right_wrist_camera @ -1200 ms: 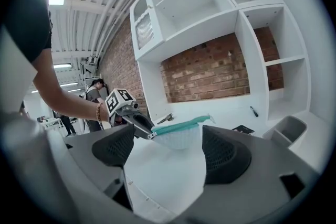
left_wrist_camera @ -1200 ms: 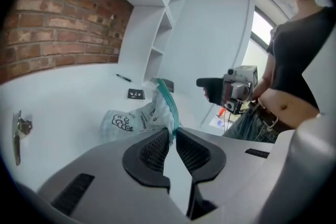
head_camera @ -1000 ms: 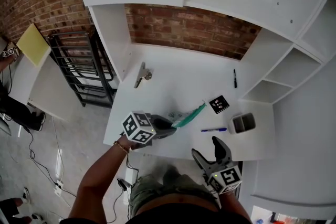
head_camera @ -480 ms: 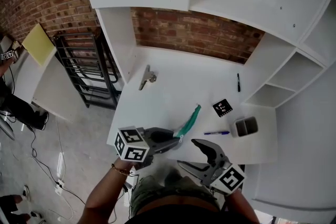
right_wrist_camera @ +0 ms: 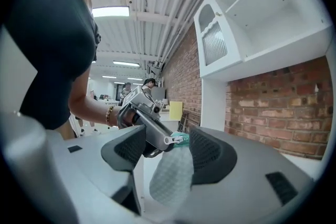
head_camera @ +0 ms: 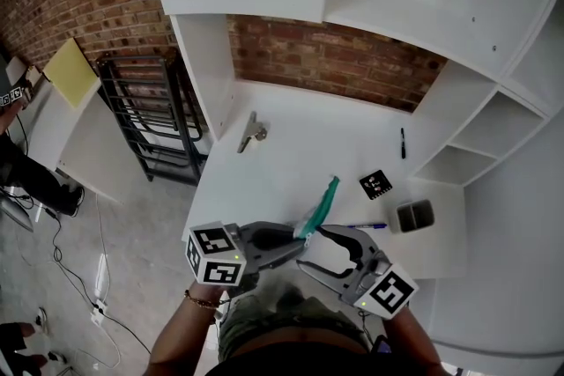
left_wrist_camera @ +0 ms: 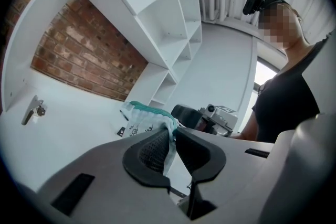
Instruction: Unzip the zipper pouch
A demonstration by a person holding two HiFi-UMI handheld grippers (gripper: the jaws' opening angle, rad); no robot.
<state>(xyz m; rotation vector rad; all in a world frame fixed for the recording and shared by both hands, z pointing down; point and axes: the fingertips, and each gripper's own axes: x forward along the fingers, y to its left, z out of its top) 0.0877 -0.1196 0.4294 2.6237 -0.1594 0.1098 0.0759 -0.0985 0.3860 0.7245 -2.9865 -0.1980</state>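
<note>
Left claw (head_camera: 298,244): clamped tight on one end of the zipper pouch (head_camera: 322,202). In the left gripper view, the white mesh and teal zipper tape are bunched between the pads (left_wrist_camera: 152,147). Purpose, as I judge it: anchor that end so the tape stays taut and the slider has something to pull against.

Pouch position: lifted clear of the table (head_camera: 291,154), over its near edge. It slants up and away from my left claw toward the back edge. The free end hangs unsupported.

Right claw (head_camera: 310,248): about half open and closing. The right gripper view shows the silver zipper pull (right_wrist_camera: 169,139) between the pads. I see no pad pressing on it yet. The mesh body of the pouch droops below, in front of the jaws.

Pose: my left forearm (head_camera: 181,330) comes in from the near left, with the claw pointing right across my body. The right claw comes in from the near right and points left. The two noses nearly meet at the clamped end.

Judgement: the zip looks closed and unzipping has not begun. Next comes a clean pinch on the pull alone. Risk: catching mesh along with it.
</note>
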